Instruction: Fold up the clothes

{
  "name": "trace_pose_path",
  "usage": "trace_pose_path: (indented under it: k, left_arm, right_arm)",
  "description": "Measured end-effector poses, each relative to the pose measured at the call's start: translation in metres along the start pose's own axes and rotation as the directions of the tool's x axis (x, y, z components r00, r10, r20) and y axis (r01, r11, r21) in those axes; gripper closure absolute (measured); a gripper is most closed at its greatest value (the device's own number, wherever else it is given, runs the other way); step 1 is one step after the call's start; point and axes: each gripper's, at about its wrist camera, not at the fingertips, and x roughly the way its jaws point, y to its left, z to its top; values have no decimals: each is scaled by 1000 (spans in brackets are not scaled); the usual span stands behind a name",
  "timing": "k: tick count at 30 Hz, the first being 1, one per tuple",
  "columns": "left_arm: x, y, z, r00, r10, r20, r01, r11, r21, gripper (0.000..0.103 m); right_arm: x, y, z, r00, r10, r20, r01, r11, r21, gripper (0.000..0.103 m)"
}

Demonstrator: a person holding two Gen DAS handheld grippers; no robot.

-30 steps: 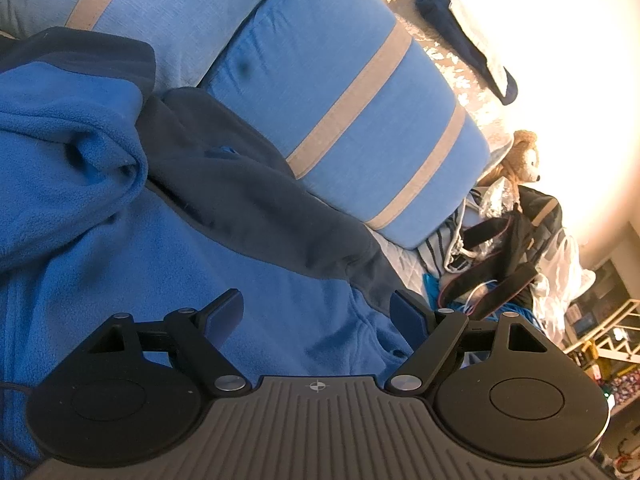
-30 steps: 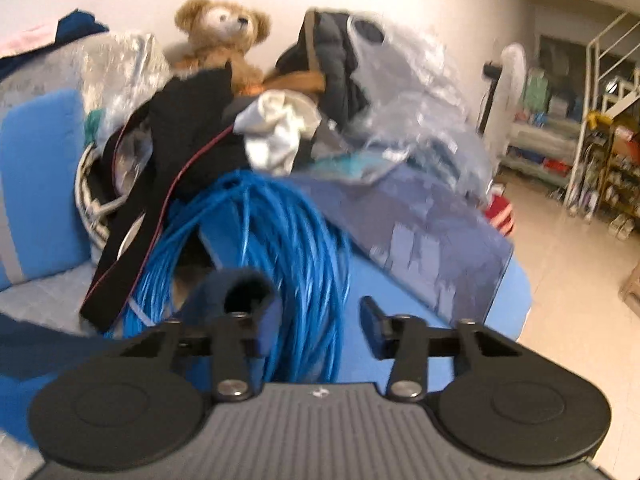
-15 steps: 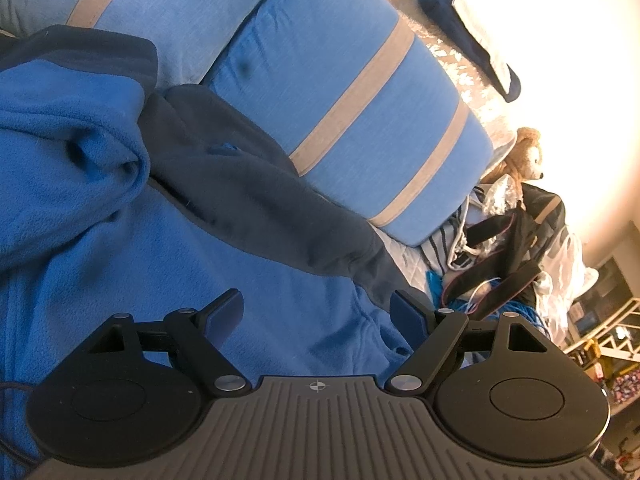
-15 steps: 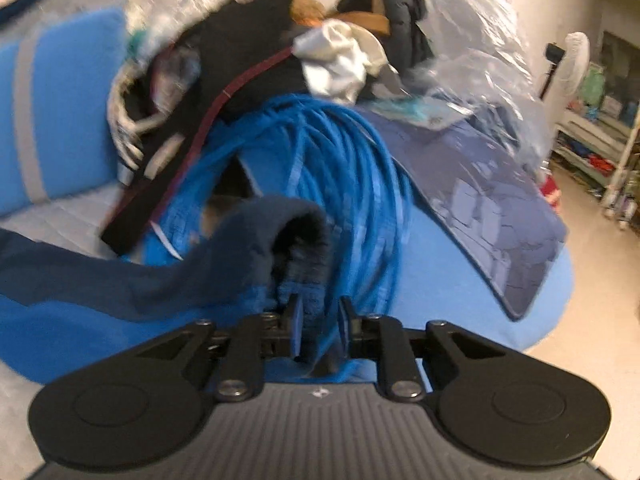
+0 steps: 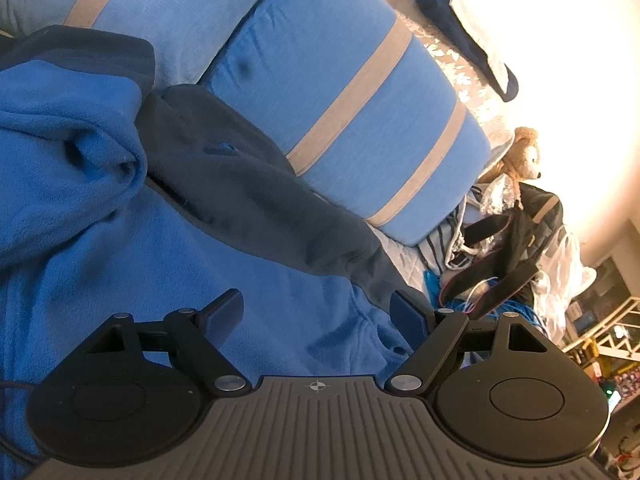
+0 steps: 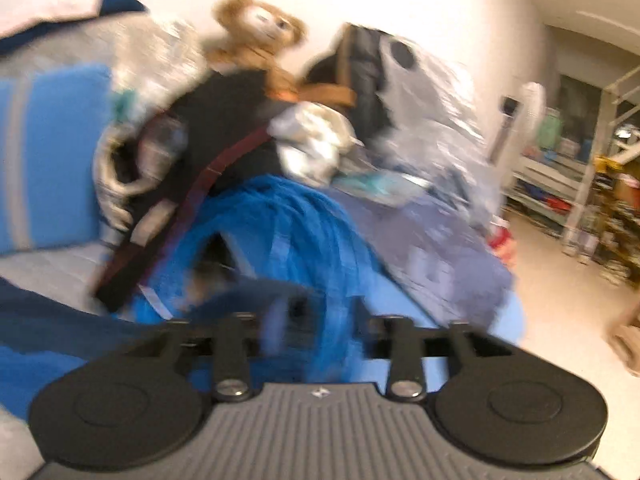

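Your left gripper [image 5: 316, 312] hangs over the blue fleece jacket [image 5: 120, 220] with its jaws spread wide and nothing pinched between them; the fleece lies just beneath the fingertips, though you cannot tell from this view whether they touch it. The jacket is spread across the sofa seat, its dark navy panel [image 5: 248, 196] running up against the foot of the blue striped cushion [image 5: 340, 92] at the sofa's back edge, and a bunched fold of blue fleece heaped toward the left side.

Your right gripper [image 6: 316, 316] is opening at this moment. The view is badly blurred, but the fingers [image 6: 276, 324] stand apart, with a dark navy cuff [image 6: 248, 300] of the jacket lying just in front of the left finger (no pad looks pressed on it). Beyond it sits a coil of blue cable [image 6: 288, 224], then a heap at the sofa's far end: a black strap with a red edge [image 6: 200, 184], crumpled clear plastic [image 6: 432, 112], and a teddy bear [image 6: 256, 36] on top against the wall. The navy fabric trails off to the left along the seat's front edge.
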Motion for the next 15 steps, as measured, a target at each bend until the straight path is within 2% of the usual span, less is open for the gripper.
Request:
trace_pose_path:
  k: [3,6,11,15]
  left_arm:
    - [-2,-1,0,1000,-8,9,8,1000,3,22]
    - [-2,-1,-1,1000,-8,13,8,1000,1,22]
    - [-2,0,-1,1000,-4,17,4,1000,-7,22]
    - [-1,0,0,1000,-4,16,4,1000,-6,22]
  right_arm:
    - [-9,21,6,993,119,11,-119,993,-27,18]
    - [-12,46,10,971,239,-11,-239,968,-70,19]
    - [-11,103,5,922,380,-79,-388,905,-173,21]
    - [-15,150,-6,868,477,-141,-497,835,-234,25]
